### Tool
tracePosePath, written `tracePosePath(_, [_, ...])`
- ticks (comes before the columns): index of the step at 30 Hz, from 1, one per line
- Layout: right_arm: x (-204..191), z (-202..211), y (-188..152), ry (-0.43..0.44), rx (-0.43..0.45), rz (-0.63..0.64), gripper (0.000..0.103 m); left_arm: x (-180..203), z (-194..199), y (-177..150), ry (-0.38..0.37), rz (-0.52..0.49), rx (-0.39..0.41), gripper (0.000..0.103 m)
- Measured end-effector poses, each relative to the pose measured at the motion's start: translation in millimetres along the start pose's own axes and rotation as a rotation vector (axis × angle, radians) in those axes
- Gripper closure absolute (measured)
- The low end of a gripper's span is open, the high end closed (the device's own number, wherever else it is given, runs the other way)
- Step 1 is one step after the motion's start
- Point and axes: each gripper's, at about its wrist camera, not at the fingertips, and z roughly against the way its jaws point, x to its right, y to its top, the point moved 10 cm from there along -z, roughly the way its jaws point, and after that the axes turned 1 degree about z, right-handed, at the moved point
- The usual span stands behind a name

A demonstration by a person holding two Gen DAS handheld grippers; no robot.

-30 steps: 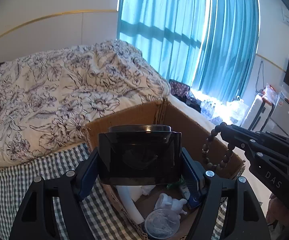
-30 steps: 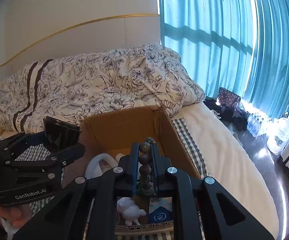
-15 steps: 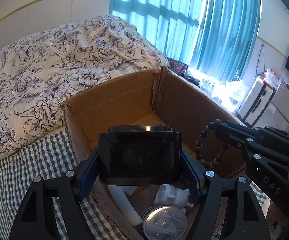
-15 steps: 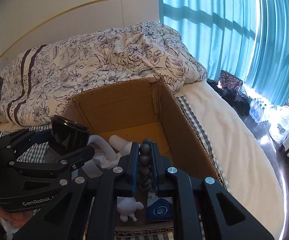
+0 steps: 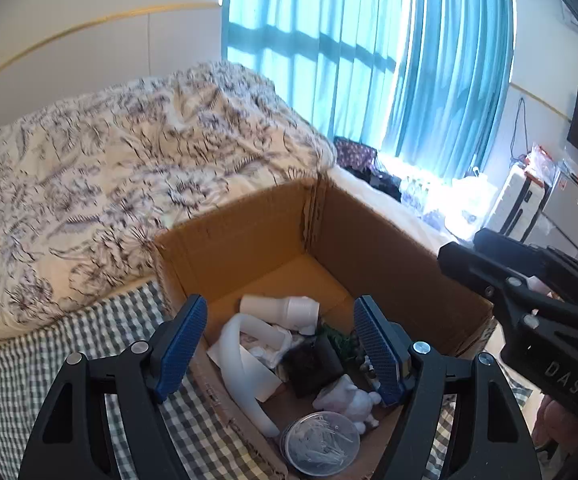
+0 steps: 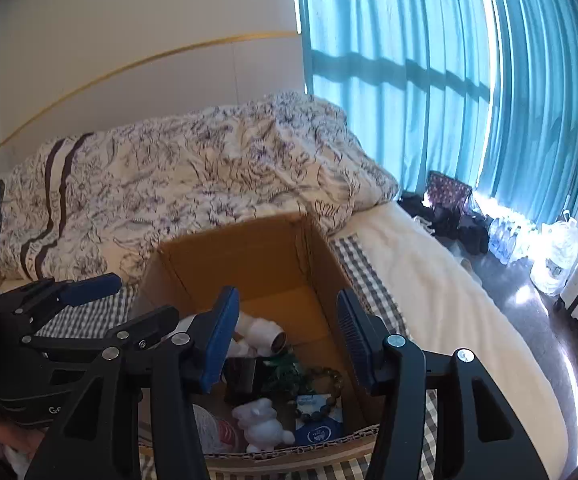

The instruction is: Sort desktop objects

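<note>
Left wrist view: the left tool hung with its blue pads spread apart and nothing between them, low in the frame, above an open cardboard box that sat on a bed. Inside the box, lower centre, lay a black container, a white tube, a white figurine and a round clear lid. The right tool entered from the right edge; from this side I could not tell how its jaws stood.

Right wrist view: the right tool was also spread wide and empty, low centre, over the same box. A bead bracelet rested at the bottom beside a blue packet and the figurine.

Likely risks: the two tools sat close together over the box, so lifting either out carelessly could knock them together or catch the box wall and tip it on the soft bedding.
</note>
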Motion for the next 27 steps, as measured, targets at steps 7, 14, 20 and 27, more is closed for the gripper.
tracePosePath(7, [-8.8,36.7,22.6,0.000,0.057,0.006,0.052,-5.8,42.0,16.2,0.017,0.016,0.069,0.025])
tracePosePath(14, [-25.6,71.6,36.1,0.007,0.104,0.013,0.052,-18.6,95.7,29.2,0.057,0.031,0.155,0.025])
tracePosePath(20, [-50.9,98.9,43.0,0.030,0.142,0.027,0.044,-37.3,148.3,32.5,0.118,0.040,0.233,0.025])
tracePosePath(27, [-80.2,126.1,47.5,0.070,0.170,0.026,0.036,-65.6,199.2,29.1,0.187,0.070,0.281,0.020])
